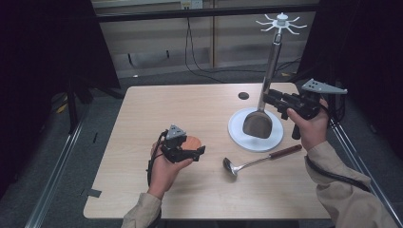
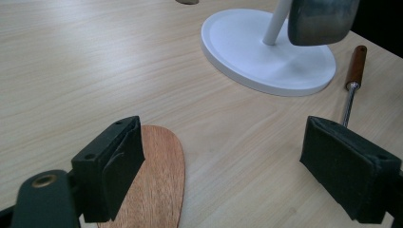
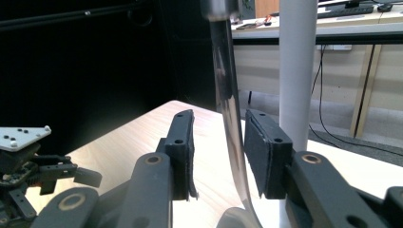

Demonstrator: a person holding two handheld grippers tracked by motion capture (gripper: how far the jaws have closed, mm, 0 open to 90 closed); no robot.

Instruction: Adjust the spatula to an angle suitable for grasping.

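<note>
The metal spatula (image 1: 260, 114) has a long, polished steel handle and a broad, dull-grey blade. Its long axis runs nearly upright: the blade points down toward the white round base (image 1: 237, 135) of the stand (image 1: 282, 20), hanging just above it at the right of the surface (image 1: 190, 109), and the handle rises toward the stand's spoked top. Your right tongs (image 1: 267, 97) sit at the handle's lower part; in the right gripper view the handle (image 3: 228, 109) passes between the two pads with a gap visible on each side, so the jaws stand apart, not pressing. Your left tongs (image 1: 197, 151) are open wide above a round wooden coaster (image 2: 157, 185). A ladle (image 1: 261, 159) with a brown grip lies flat nearby.
</note>
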